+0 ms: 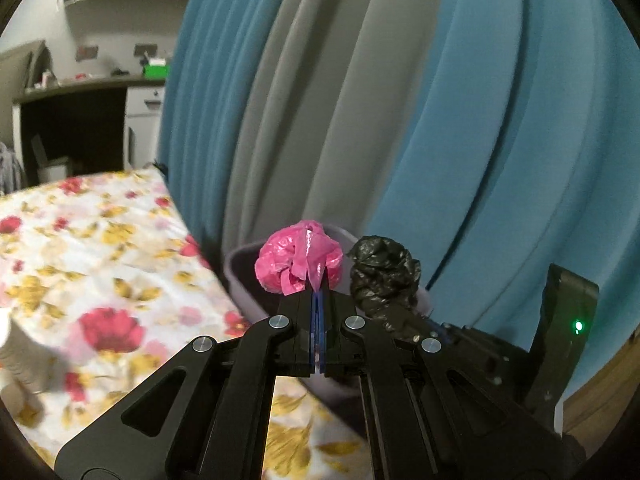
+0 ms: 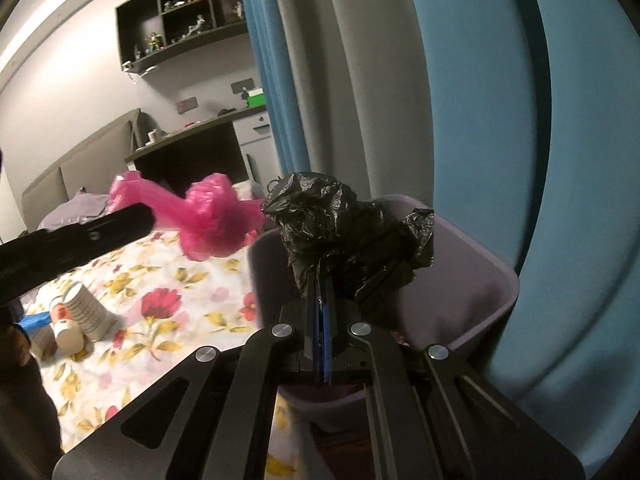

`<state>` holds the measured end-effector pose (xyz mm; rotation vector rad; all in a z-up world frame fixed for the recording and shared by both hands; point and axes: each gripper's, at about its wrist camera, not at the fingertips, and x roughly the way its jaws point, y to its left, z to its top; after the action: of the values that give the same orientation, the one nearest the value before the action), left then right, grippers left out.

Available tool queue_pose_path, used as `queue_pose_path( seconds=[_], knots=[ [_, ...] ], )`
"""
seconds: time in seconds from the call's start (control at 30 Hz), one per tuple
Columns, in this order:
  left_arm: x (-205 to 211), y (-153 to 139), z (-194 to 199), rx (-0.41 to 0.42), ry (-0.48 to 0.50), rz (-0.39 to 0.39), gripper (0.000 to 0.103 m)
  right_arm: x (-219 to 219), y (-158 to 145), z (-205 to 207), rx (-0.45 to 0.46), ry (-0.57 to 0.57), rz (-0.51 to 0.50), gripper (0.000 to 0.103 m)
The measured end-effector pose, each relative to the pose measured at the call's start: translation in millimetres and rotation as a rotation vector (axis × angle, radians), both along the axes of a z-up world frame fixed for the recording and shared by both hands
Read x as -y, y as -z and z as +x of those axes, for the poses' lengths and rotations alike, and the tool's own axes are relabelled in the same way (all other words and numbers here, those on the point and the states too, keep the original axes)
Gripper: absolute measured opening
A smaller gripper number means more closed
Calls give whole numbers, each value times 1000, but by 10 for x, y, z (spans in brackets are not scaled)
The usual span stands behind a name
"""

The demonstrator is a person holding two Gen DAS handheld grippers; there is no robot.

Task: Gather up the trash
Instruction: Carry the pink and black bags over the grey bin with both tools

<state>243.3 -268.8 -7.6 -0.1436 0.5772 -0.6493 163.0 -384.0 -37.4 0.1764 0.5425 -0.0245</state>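
My left gripper (image 1: 318, 286) is shut on a crumpled pink plastic bag (image 1: 298, 262) and holds it in the air at the near rim of a grey bin (image 1: 240, 276). My right gripper (image 2: 322, 280) is shut on a crumpled black plastic bag (image 2: 348, 224) and holds it above the grey bin (image 2: 480, 280). The black bag (image 1: 384, 272) and the right gripper show to the right in the left wrist view. The pink bag (image 2: 212, 216) and the left gripper (image 2: 148, 210) show to the left in the right wrist view, over the bed's edge.
A bed with a floral sheet (image 2: 168, 300) lies to the left of the bin. Paper cups (image 2: 86, 312) and a blue scrap (image 2: 34, 322) lie on it. Blue and grey curtains (image 1: 440, 120) hang right behind the bin. A desk (image 2: 192, 136) stands farther back.
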Motion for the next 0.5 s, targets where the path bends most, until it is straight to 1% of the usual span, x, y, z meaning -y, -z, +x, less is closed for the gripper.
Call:
queue_pose_path(
  seconds=[0.1,0.2,0.3,0.5],
  knots=[
    [147,138,158,-47,23,-13,0,10,81,49,-16,2,3,2],
    [244,238,241,-71,37,-14,0,68,137,112,-36,9,11,2],
    [302,307,336,-97,48,-25,0,122,153,164,-49,20,18,2],
    [376,440,464,-177,52,-59,0,180,231,248,-70,35,27,2]
  ],
)
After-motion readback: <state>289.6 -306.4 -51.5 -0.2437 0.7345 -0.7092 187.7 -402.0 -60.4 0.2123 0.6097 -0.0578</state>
